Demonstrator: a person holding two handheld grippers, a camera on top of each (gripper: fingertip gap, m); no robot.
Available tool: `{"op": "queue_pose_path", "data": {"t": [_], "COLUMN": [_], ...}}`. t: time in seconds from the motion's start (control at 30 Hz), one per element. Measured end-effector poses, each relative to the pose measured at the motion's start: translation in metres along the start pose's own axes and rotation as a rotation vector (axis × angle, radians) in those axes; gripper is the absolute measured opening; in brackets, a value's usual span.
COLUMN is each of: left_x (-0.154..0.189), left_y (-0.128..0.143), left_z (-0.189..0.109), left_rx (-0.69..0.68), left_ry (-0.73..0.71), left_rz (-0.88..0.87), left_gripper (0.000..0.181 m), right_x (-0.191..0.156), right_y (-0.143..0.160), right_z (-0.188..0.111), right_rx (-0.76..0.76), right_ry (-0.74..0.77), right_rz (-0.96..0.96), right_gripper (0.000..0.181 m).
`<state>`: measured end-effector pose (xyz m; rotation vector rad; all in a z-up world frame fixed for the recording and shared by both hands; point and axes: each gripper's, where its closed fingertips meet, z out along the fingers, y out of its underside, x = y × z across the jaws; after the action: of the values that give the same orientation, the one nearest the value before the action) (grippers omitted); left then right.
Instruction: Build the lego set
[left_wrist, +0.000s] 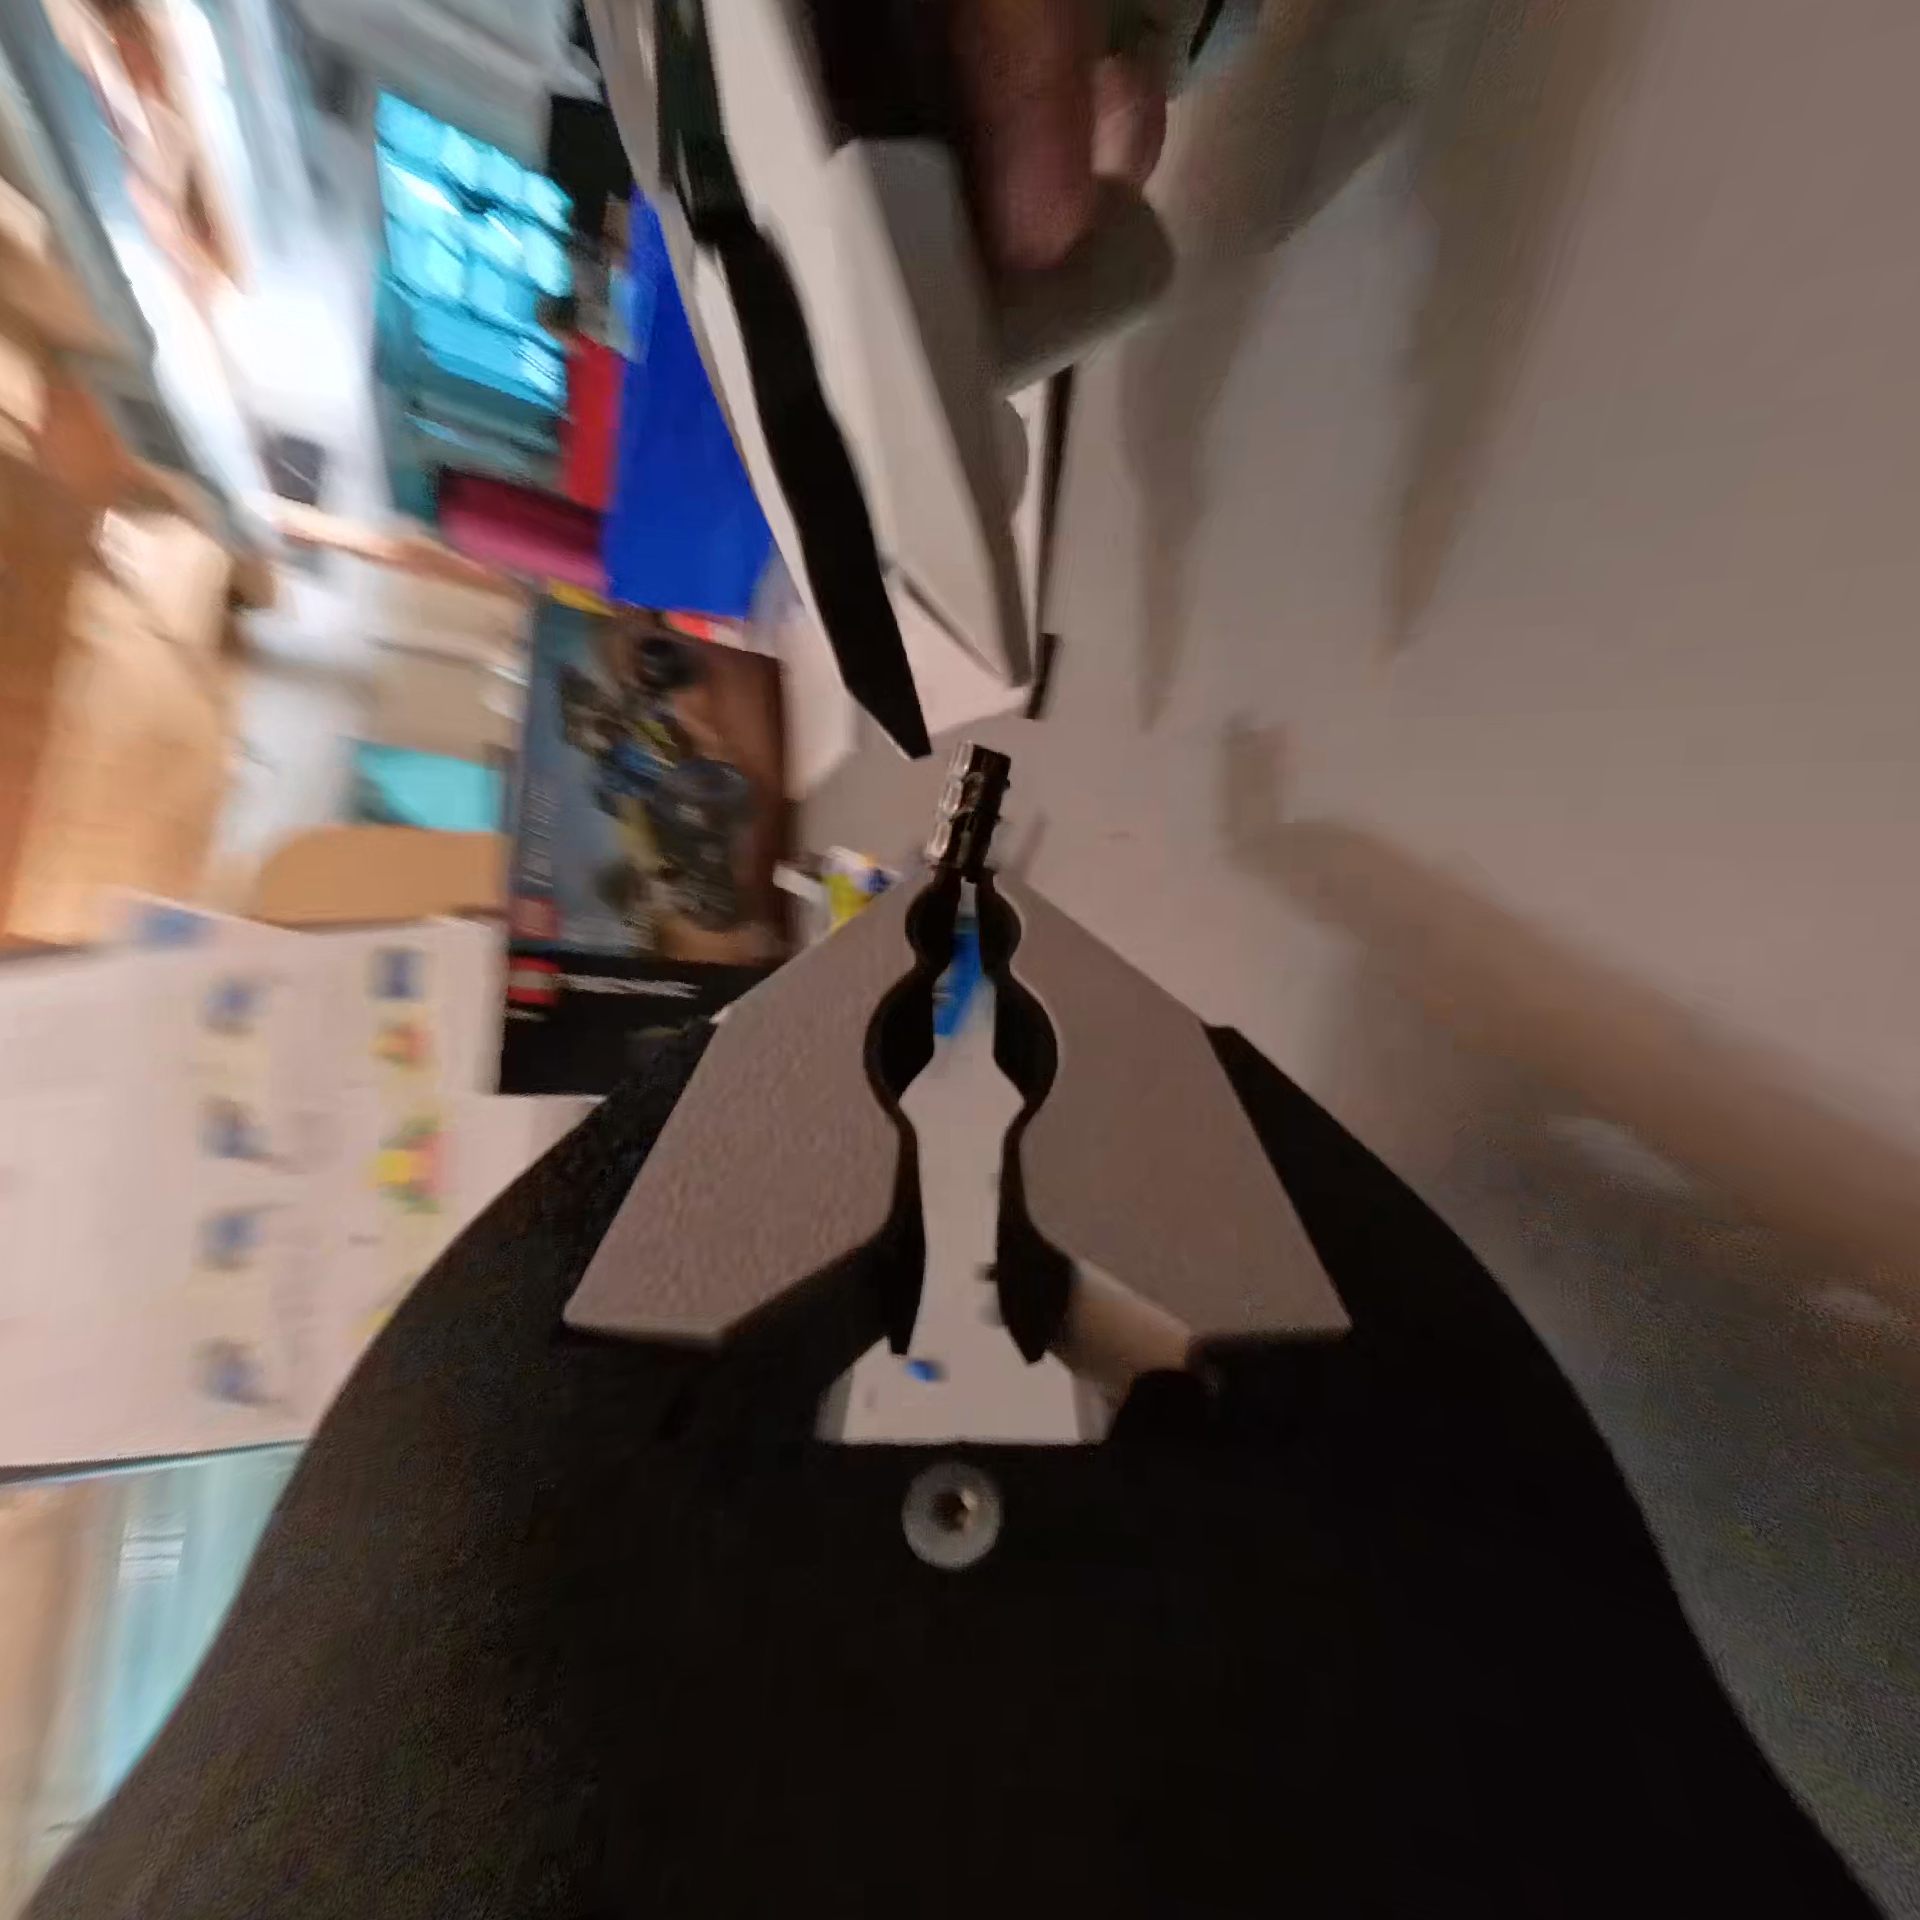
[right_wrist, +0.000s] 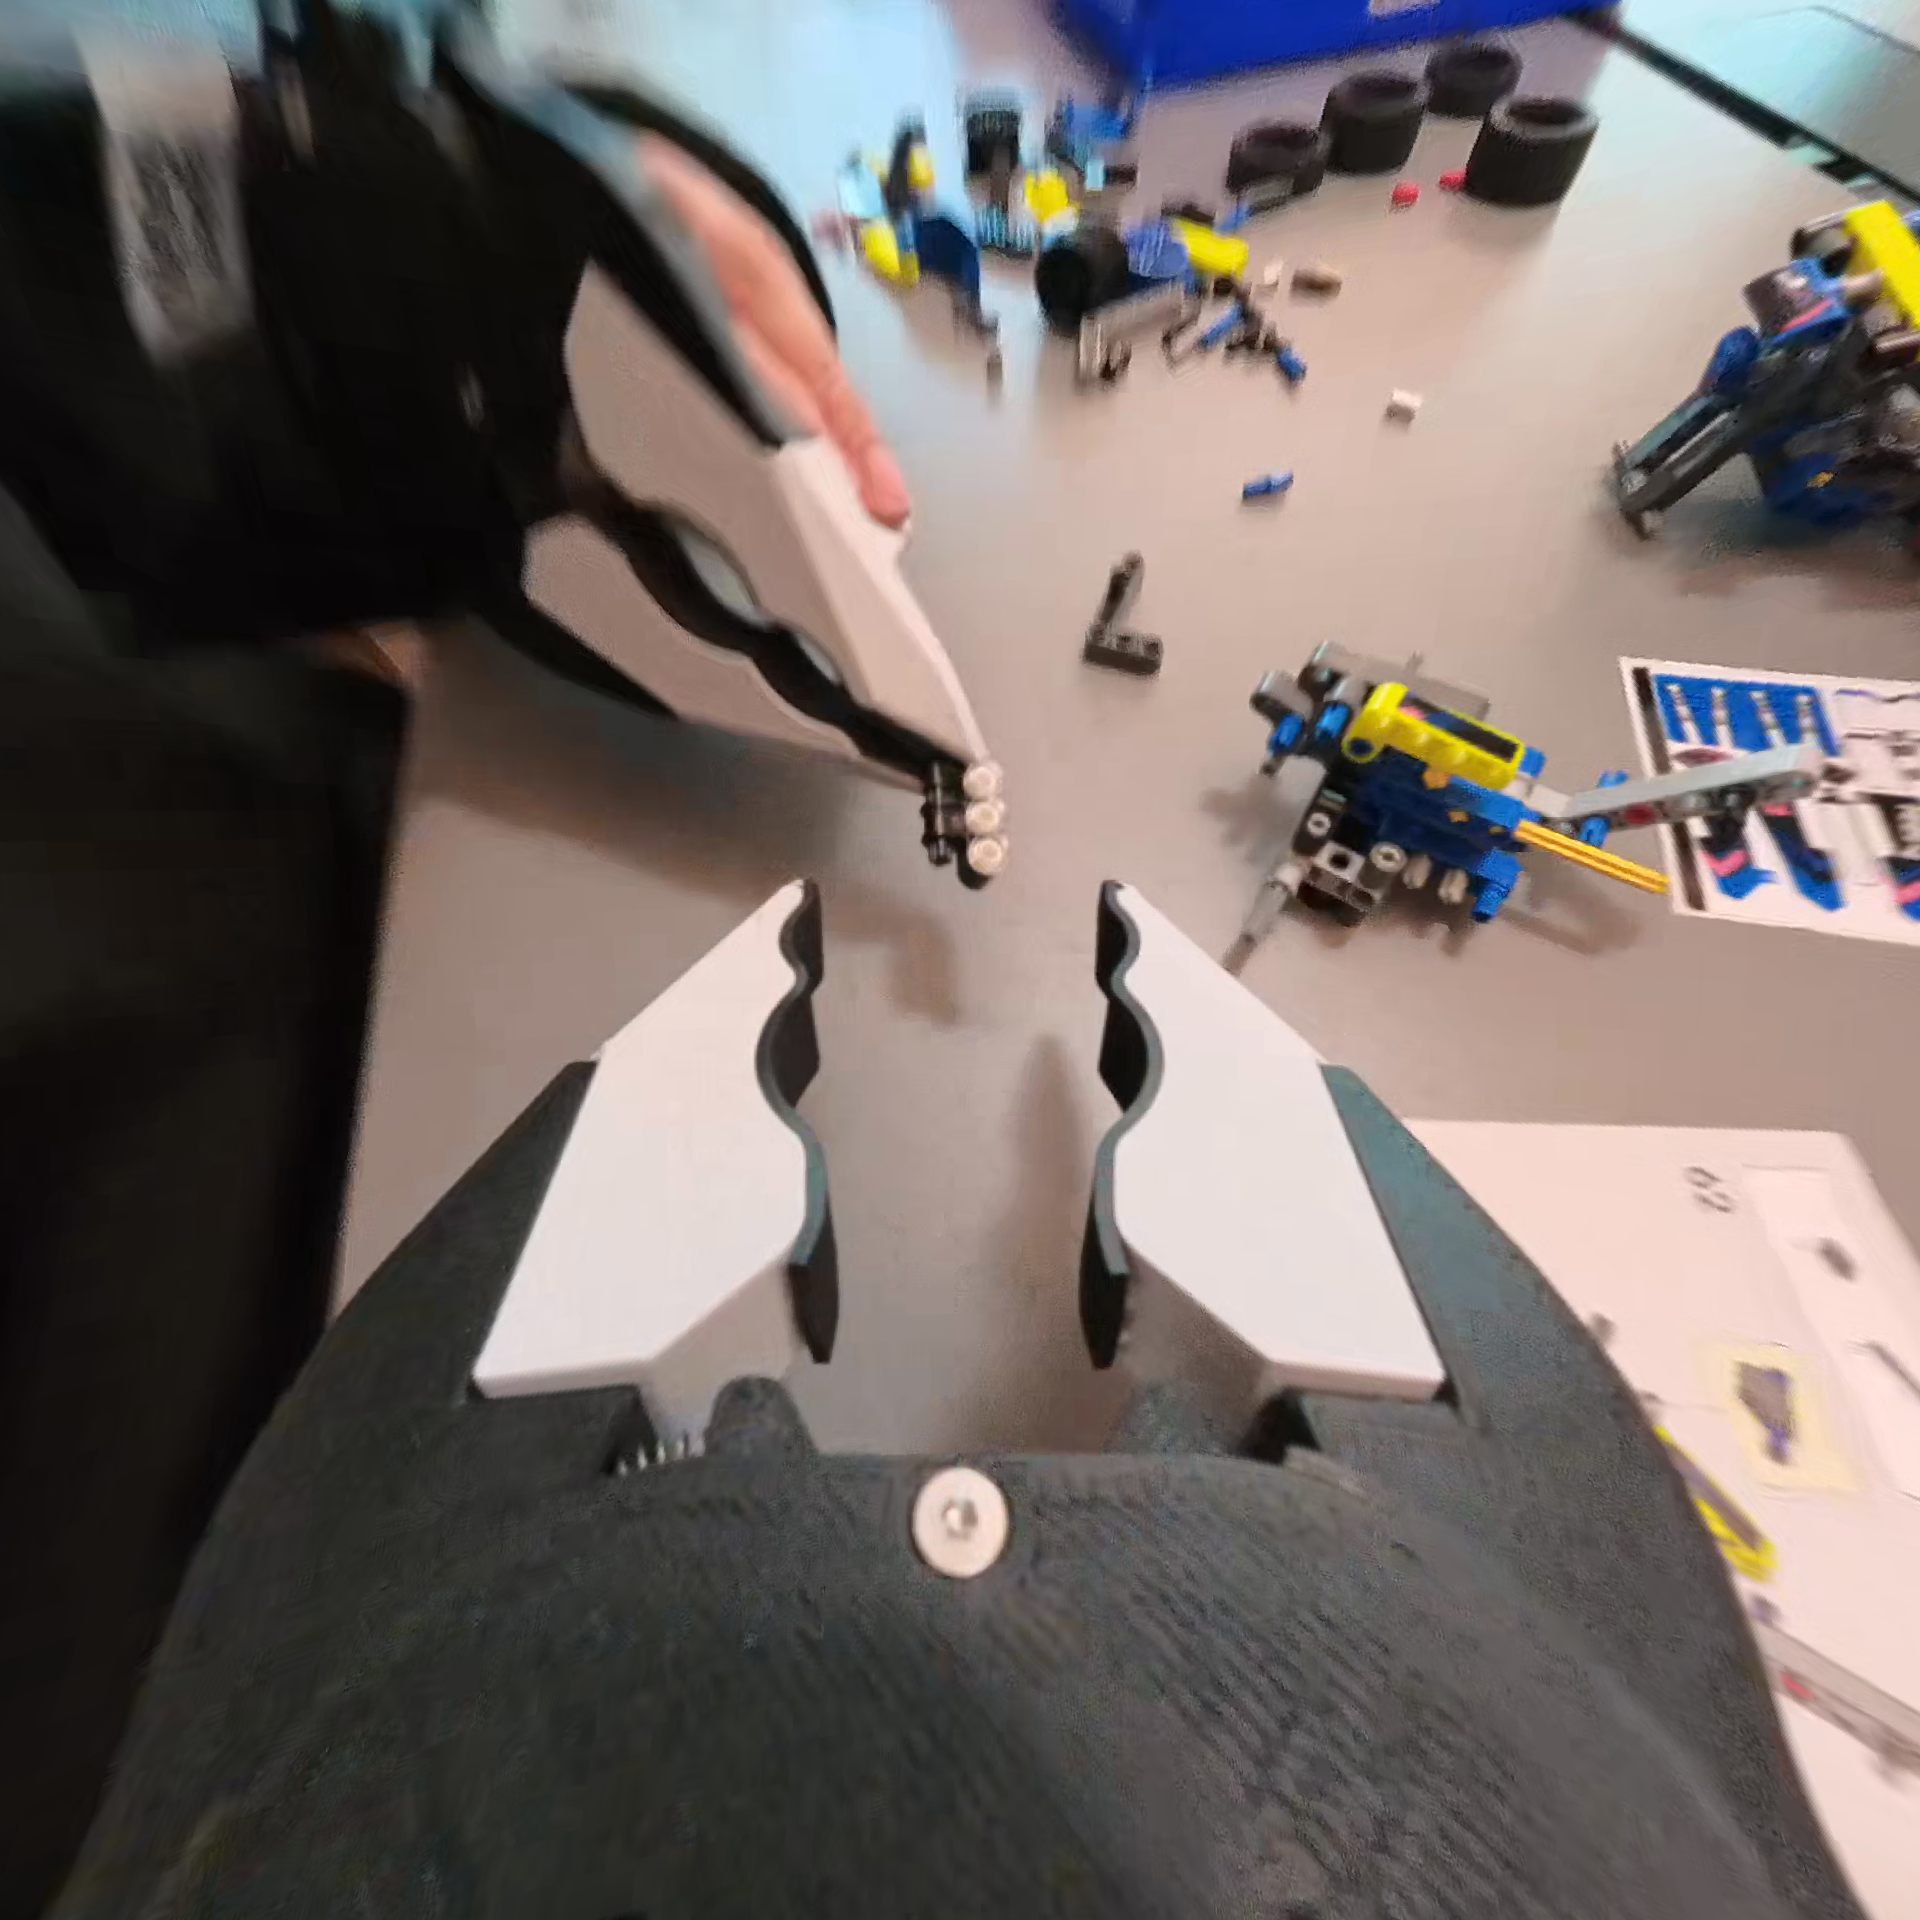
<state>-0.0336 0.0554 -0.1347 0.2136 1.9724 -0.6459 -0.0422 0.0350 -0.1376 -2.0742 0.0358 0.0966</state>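
- Lego piece (right_wrist: 964, 823), a small black beam with three pale pins, is pinched at one end in the tips of my left gripper (right_wrist: 951, 764), held in the air above the grey table (right_wrist: 1039, 540).
- Left wrist view agrees: left jaws clenched on that piece (left_wrist: 971, 816); background heavily blurred.
- My right gripper (right_wrist: 956, 914) is released, jaws wide apart and holding nothing, just below the held piece.
- Risk: the grip is only at the very end, so a sideways push in a handover could lever the piece out.
- Risk: closing my right jaws on the pins could press them out of place.
- Further right, the blue-and-yellow sub-assembly (right_wrist: 1403, 800) rests on the table beside the sticker sheet (right_wrist: 1787, 800); a dropped piece could bounce among the loose parts (right_wrist: 1122, 270).
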Motion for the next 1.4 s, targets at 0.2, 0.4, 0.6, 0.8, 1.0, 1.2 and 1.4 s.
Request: {"op": "queue_pose_path", "data": {"t": [0.2, 0.4, 0.6, 0.8, 1.0, 1.2, 1.4], "left_x": [-0.027, -0.029, -0.029, -0.042, -0.042, -0.020, -0.028], "left_y": [-0.013, -0.026, -0.023, -0.010, 0.020, 0.061, 0.026], "left_z": [-0.011, -0.019, -0.017, -0.016, -0.003, 0.014, 0.011], "left_rx": [0.071, 0.126, 0.112, 0.070, -0.015, -0.075, 0.176], "left_ry": [-0.235, -0.323, -0.345, -0.370, -0.262, 0.087, 0.309], "left_rz": [0.278, 0.427, 0.502, 0.364, 0.156, -0.590, -0.980], "left_gripper": [0.001, 0.000, 0.000, 0.000, 0.000, 0.008, 0.013], "right_x": [-0.003, -0.013, -0.016, -0.007, 0.004, 0.036, 0.040], "right_y": [-0.033, -0.039, -0.045, -0.040, -0.042, -0.024, -0.028], "right_z": [-0.004, -0.004, -0.010, -0.001, 0.004, 0.010, 0.017], "right_rx": [0.202, 0.235, 0.307, 0.264, 0.222, 0.035, -0.064], "right_ry": [-0.120, -0.195, -0.302, -0.158, 0.007, 0.288, 0.355], "right_rz": [0.100, 0.106, 0.226, 0.153, 0.046, -0.087, -0.207], "right_gripper": [0.036, 0.024, 0.013, 0.010, 0.008, 0.009, 0.008]}}
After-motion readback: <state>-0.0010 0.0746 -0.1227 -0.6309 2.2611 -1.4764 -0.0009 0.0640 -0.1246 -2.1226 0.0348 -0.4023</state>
